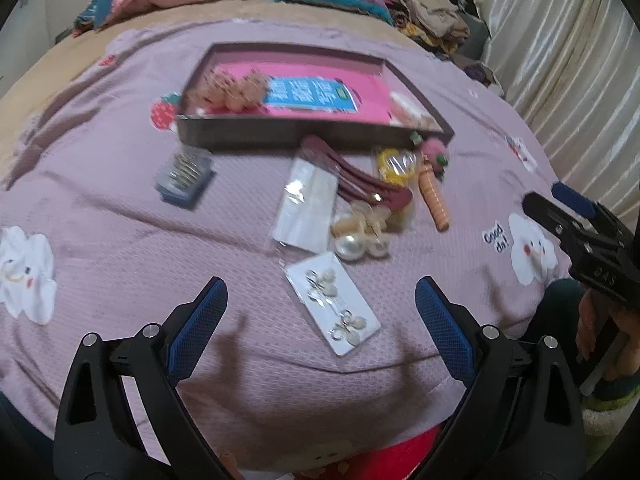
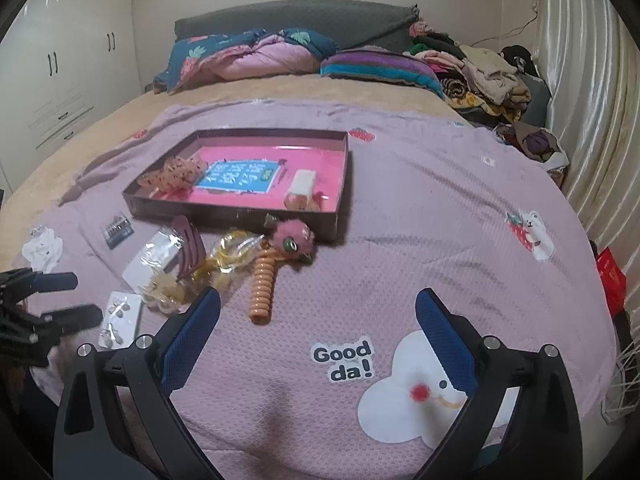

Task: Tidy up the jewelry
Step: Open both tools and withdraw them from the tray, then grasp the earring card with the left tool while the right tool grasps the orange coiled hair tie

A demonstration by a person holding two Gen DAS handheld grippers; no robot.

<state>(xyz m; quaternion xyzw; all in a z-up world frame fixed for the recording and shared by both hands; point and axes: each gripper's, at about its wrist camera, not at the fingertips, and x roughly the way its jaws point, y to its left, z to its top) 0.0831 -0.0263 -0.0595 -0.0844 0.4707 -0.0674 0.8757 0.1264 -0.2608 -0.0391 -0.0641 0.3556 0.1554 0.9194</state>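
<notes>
Both grippers (image 1: pixel 321 312) (image 2: pixel 318 322) gape wide, empty, above glossy earring card (image 1: pixel 333 303) on quilted spread (image 1: pixel 120 216).

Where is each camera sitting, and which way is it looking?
Left wrist: sits on the left tool, looking along its two open fingers across the bed at the earring card and tray; the right tool shows at the right edge.
Right wrist: sits on the right tool, looking up the bed toward the pillows; the left tool shows at the left edge.
Both share the tray, the orange hair tie and the "Good da!" print.
</notes>
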